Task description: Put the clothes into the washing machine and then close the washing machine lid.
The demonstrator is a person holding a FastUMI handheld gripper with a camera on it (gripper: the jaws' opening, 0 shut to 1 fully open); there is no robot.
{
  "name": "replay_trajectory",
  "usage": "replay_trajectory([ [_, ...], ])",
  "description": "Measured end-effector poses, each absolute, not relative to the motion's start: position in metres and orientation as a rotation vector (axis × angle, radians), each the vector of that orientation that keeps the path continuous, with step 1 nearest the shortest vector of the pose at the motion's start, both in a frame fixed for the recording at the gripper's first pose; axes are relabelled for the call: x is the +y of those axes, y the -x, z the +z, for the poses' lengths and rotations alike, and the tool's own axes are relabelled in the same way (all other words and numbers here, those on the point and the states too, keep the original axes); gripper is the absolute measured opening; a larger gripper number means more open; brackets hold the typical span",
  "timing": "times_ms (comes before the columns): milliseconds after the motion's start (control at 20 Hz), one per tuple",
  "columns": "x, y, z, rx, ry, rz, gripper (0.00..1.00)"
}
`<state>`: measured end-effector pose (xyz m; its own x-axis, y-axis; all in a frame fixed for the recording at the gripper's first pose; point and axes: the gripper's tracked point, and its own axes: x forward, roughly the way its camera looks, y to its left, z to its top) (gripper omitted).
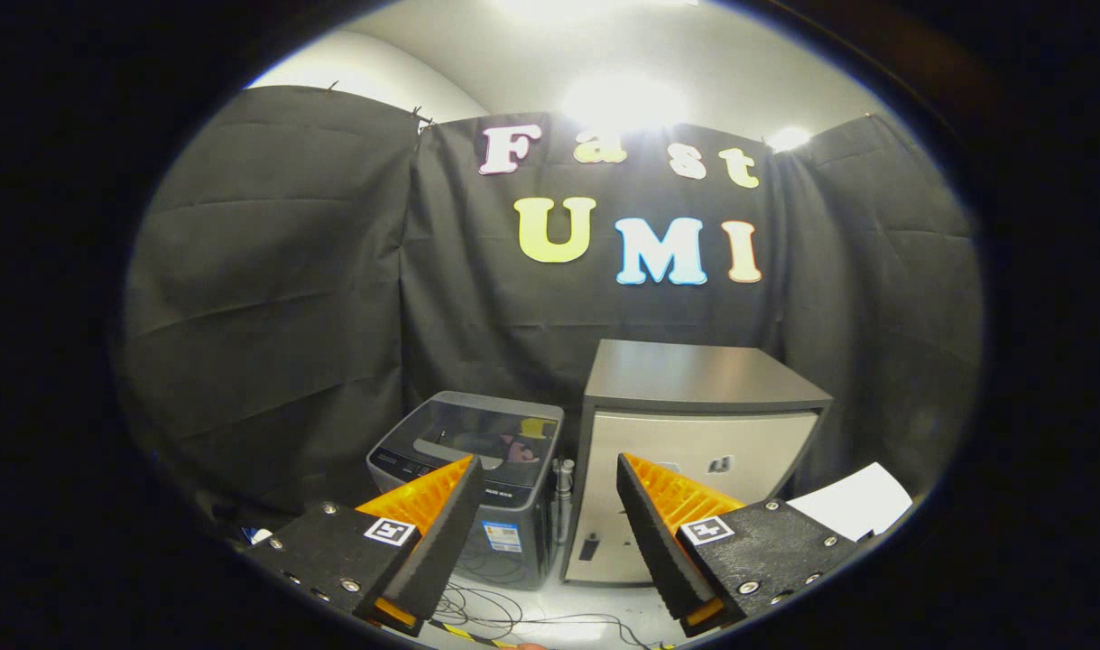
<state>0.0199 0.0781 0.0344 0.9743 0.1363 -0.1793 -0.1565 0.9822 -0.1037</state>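
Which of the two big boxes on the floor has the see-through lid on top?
The shorter dark washing machine, beyond the open gripper's left finger. Its clear lid shows things inside. The taller silver cabinet beside it has a solid flat top.

The small grey top-loading washing machine (477, 478) is standing upright on the floor, its dark transparent lid (482, 429) lying shut, with dark and yellow clothes (513, 442) showing through it.

Black cloth wall (279, 298) draped in folds well beyond the fingers. Pale ceiling (477, 54) above, with bright lamps (622, 99) glaring. Grey metal cabinet (694, 433) standing ahead. Loose cables (513, 614) trailing over the light floor (550, 600) between the fingers.
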Motion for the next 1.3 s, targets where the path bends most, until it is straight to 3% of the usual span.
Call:
replay_trajectory([
  [700,-0.011,0.143,0.022,0.137,-0.02,-0.017,0.9],
  [1300,-0.009,0.185,0.01,0.133,-0.004,0.023,0.9],
])
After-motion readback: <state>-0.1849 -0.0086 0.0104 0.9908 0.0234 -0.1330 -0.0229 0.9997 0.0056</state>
